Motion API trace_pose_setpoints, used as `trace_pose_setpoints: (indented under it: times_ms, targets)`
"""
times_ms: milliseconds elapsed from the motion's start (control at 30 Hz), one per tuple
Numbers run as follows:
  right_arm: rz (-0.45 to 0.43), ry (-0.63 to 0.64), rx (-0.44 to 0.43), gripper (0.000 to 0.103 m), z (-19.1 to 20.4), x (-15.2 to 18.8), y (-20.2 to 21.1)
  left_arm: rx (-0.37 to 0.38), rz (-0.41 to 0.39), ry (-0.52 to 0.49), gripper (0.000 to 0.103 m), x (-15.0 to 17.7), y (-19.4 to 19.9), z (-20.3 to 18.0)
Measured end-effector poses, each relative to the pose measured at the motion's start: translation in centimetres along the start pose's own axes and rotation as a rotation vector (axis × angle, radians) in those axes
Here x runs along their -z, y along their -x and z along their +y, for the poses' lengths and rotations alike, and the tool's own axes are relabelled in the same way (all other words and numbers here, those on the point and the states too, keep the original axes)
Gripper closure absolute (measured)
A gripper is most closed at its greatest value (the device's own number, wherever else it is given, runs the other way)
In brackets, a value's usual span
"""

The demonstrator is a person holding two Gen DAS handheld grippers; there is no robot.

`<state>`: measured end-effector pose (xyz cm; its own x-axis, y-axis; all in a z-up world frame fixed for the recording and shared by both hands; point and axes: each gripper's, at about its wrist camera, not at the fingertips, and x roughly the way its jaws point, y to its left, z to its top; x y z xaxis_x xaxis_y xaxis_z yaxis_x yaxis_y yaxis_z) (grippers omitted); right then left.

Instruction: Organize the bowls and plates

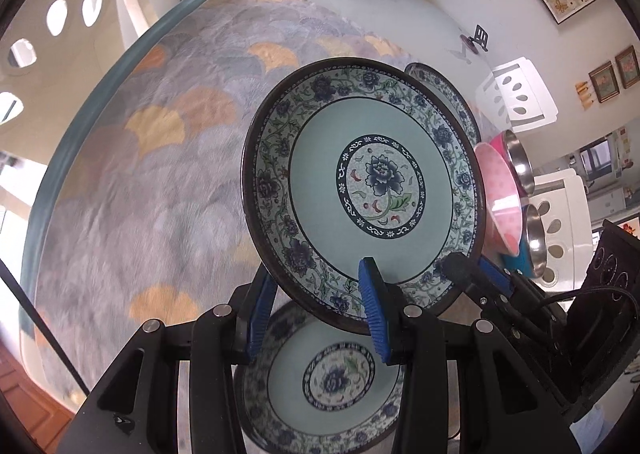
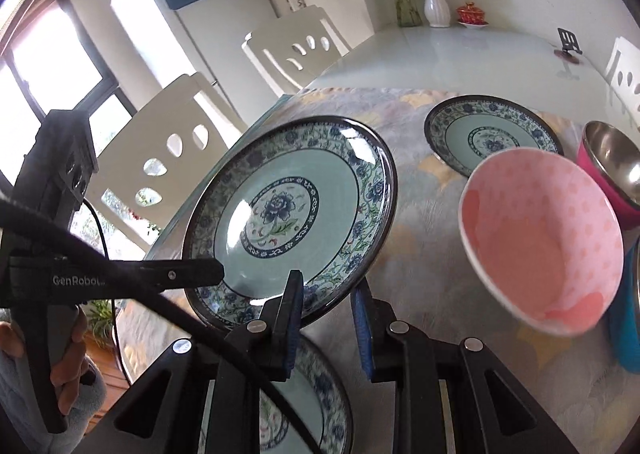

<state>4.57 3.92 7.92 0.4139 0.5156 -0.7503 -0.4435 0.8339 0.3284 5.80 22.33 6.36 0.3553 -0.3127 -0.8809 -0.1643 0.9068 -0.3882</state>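
Above the counter (image 2: 460, 49) w/ its patterned mat (image 1: 160, 173), a floral plate (image 1: 360, 189) is held tilted, over a 2nd plate (image 1: 320, 386); a 3rd (image 2: 494, 133) lies near a pink bowl (image 2: 540, 242). Left hand-held gripper (image 1: 316, 310) and right hand-held gripper (image 2: 328, 314) both clamp the tilted plate's rim.

Both views are bright with soft daylight. In the right wrist view the light comes from tall windows (image 2: 60, 65) at far left, which are blown out to white. White glare streaks lie on the held plate (image 2: 288, 213), and the glossy surface (image 2: 460, 57) at the far end shines pale. Shadows are faint. The left wrist view shows motion blur across the patterned mat (image 1: 160, 173), while its plate (image 1: 360, 185) stays sharp. Fisheye bending curves the chairs and walls, and dark vignetting fills the corners of both pictures.
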Motion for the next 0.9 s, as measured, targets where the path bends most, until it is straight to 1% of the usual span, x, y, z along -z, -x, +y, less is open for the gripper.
trace_pose_setpoints:
  times_ms: [267,500,733,833,900]
  targets:
    - [0.001,0.018,-0.021,0.080,0.8,2.3,1.6,-0.021,0.002,0.003,0.065,3.1,0.7,-0.3]
    - [0.022,0.026,-0.033,0.080,1.2,4.6,2.5,-0.027,0.013,0.019,0.064,5.7,1.0,-0.4]
    - [0.061,0.019,-0.052,0.080,1.1,7.4,3.3,-0.044,0.066,0.025,0.064,9.4,0.3,-0.8]
    - [0.079,0.009,-0.053,0.080,0.9,8.0,3.1,-0.036,0.085,0.037,0.062,10.7,0.0,-0.8]
    - [0.088,0.001,-0.055,0.080,0.9,8.2,3.0,-0.016,0.090,0.063,0.062,11.5,0.0,-0.5]
